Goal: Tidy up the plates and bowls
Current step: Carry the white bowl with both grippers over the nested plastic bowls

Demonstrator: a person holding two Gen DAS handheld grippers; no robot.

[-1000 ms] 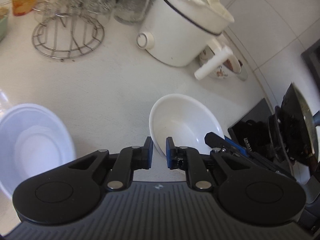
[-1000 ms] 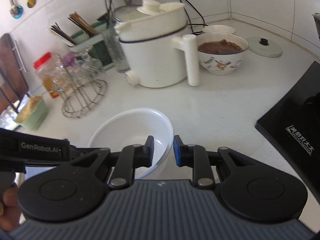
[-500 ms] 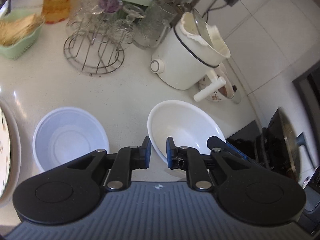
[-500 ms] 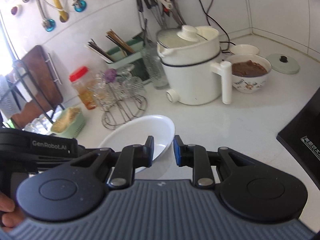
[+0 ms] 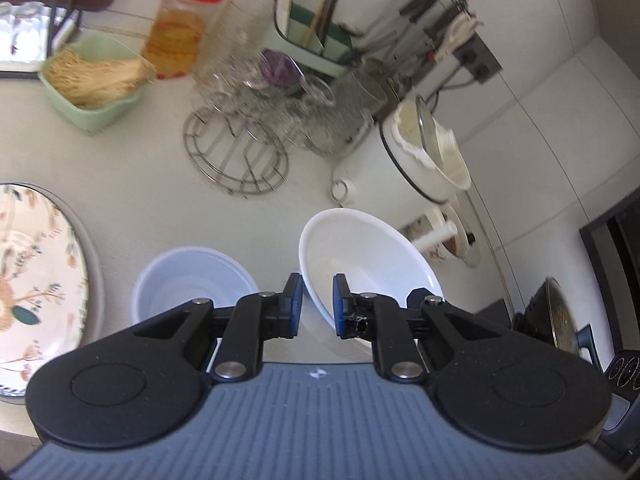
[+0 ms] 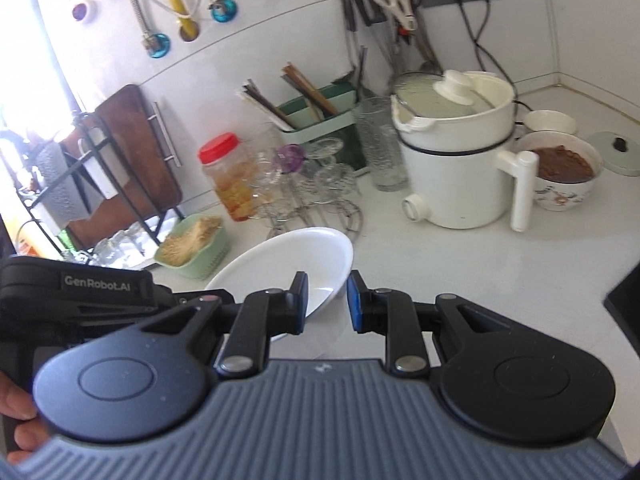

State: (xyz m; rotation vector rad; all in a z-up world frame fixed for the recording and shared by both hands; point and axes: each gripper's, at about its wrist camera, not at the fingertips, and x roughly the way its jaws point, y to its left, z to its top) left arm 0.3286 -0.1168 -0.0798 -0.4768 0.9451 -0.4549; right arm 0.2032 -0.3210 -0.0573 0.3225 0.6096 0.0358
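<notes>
white bowl [image 5: 368, 256] rim between left claw [image 5: 317, 306] pads, tilted, lifted

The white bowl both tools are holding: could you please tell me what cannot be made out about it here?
- White bowl, left wrist view: near rim and underside hidden by the left tool.
- Right wrist view: its near rim hidden by the right tool; left part covered by the other tool's body.
- Whether it touches the counter: neither view shows.
</notes>
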